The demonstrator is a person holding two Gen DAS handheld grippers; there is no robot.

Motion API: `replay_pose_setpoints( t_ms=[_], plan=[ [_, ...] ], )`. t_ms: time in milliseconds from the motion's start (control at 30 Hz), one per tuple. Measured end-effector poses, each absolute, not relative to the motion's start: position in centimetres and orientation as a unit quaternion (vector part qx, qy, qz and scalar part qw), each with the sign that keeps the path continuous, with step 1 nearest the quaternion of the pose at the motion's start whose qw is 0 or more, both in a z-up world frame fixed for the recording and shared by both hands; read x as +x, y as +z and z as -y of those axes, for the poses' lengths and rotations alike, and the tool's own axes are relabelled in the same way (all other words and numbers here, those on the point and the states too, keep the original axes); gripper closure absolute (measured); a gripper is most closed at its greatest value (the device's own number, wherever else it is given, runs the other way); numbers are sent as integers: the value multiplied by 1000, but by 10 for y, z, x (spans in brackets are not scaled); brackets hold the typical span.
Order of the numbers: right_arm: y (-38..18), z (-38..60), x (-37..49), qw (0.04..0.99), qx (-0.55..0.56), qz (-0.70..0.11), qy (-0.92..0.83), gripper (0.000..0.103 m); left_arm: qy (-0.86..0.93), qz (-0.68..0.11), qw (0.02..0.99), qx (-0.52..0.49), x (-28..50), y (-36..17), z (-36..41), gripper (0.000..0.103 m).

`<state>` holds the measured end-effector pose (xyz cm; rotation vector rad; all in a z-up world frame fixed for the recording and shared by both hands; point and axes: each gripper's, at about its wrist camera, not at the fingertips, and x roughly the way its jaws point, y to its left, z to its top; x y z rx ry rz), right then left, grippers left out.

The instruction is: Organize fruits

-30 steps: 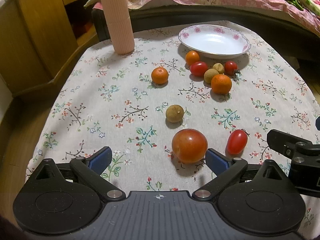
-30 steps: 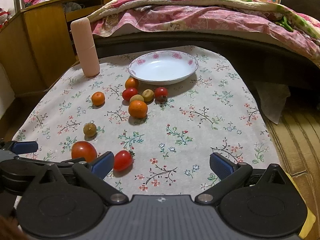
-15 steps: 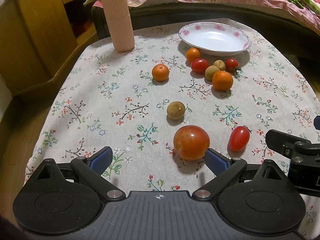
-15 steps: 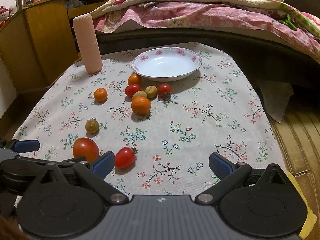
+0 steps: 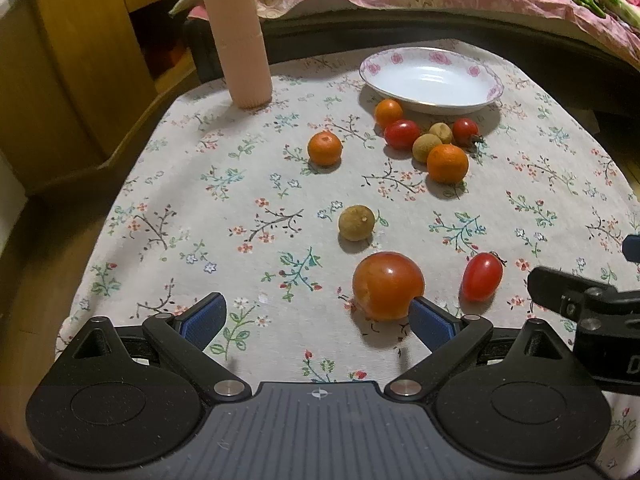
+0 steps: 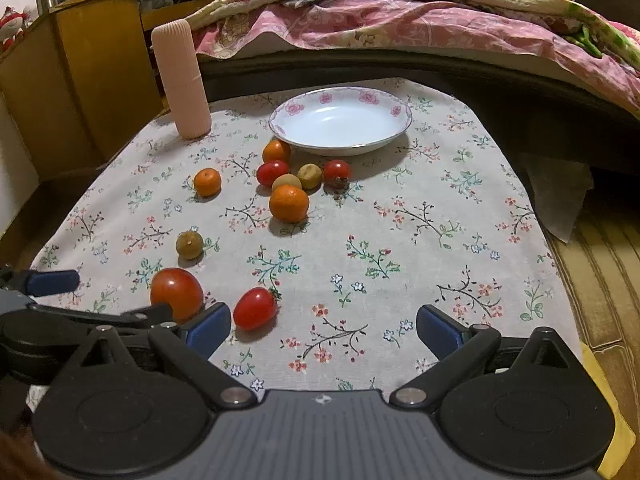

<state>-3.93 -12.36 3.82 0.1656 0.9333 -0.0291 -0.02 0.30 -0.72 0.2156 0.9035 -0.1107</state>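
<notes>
Fruit is scattered over a flowered tablecloth (image 6: 420,240). Nearest the grippers, a large tomato (image 5: 387,285) is seen resting on the cloth, with the right blue finger pad (image 5: 430,323) of the left gripper (image 5: 316,320) just beside or touching its near right side; contact cannot be confirmed. The left gripper's jaws are spread wide and nothing is pinched. An oval cherry tomato (image 5: 481,276) lies just right of the large tomato, apart from it. A brownish longan (image 5: 356,222) sits beyond the large tomato.

Farther back, a lone small orange (image 5: 325,147) is noted, and a cluster near the plate: a larger orange (image 5: 447,163), two pale longans (image 5: 426,147), a red cherry tomato (image 5: 402,134), a second one with a stem (image 5: 465,130) and a small orange (image 5: 388,112) at the plate's edge. The white plate (image 5: 492,80), rimmed with pink roses, holds no fruit.

The right gripper (image 6: 322,326) is held low over the cloth, jaws spread wide, nothing between them; its left pad (image 6: 208,326) lies between the two near tomatoes.

A ribbed pink bottle (image 6: 182,80) stands upright at the far left corner. A wooden cabinet (image 6: 80,80) and a bed with a pink quilt (image 6: 400,24) are recorded behind.
</notes>
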Motion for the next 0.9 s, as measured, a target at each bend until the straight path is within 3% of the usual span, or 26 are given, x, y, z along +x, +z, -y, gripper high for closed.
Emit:
replay_pose_setpoints(
  t_ms=[900],
  plan=[
    [33, 133, -44, 886, 68, -457, -40, 2, -60, -417, 902, 99, -14, 6, -2, 5]
  ],
)
